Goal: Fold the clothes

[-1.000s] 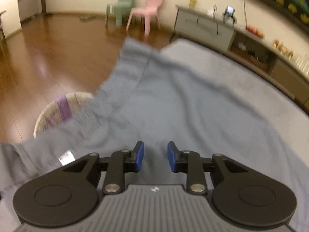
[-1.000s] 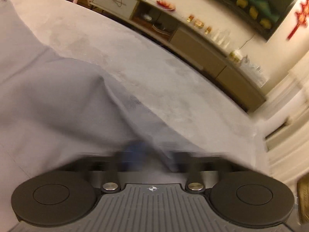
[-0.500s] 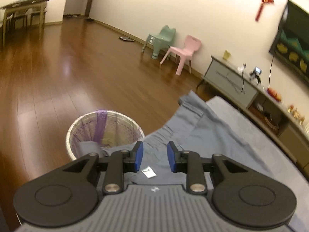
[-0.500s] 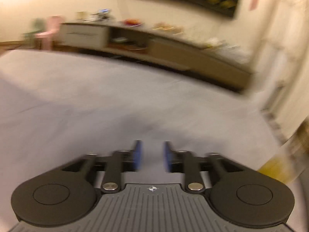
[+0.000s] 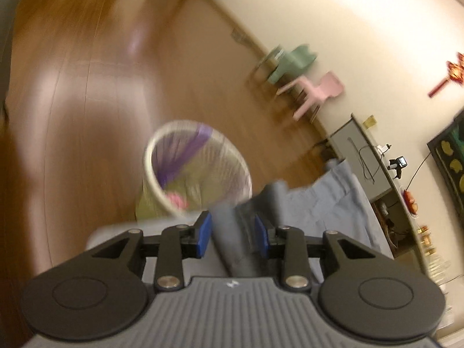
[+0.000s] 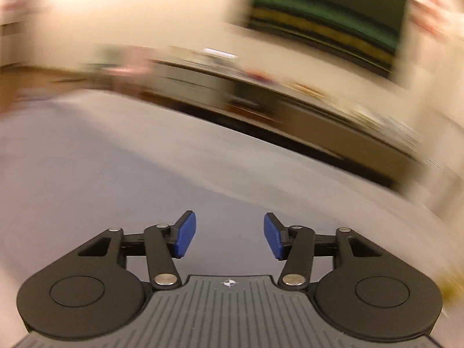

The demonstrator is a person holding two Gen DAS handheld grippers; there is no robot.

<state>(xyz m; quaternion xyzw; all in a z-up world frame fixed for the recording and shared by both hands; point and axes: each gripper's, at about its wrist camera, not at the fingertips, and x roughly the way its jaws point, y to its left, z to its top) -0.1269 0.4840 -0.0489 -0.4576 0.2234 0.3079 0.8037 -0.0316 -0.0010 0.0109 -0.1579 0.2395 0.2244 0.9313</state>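
Between the blue pads of the left tongs, a bunched fold of grey-blue garment sits in a moderate gap, the cloth filling the space from pad to pad, though motion blur makes it impossible to tell whether the pads truly press it. From that fold the fabric runs away to the right, spreading flat with a stitched hem edge toward the far end, where it lies over a grey padded surface whose pale corner shows just left of the tongs. Beyond the fold, near the garment's edge, a white mesh wastebasket stands on the wooden floor, lined with a purple bag and holding something pink. Farther back along the cream wall are a green child's chair and a pink one side by side, then a low grey cabinet with cables and a small device on top. Over on the other side, the right tongs stand wide apart and hold nothing, hovering above a bare stretch of the same grey surface. Heavy blur smears everything behind them; only a long low sideboard and a dark framed panel on the wall can be made out.
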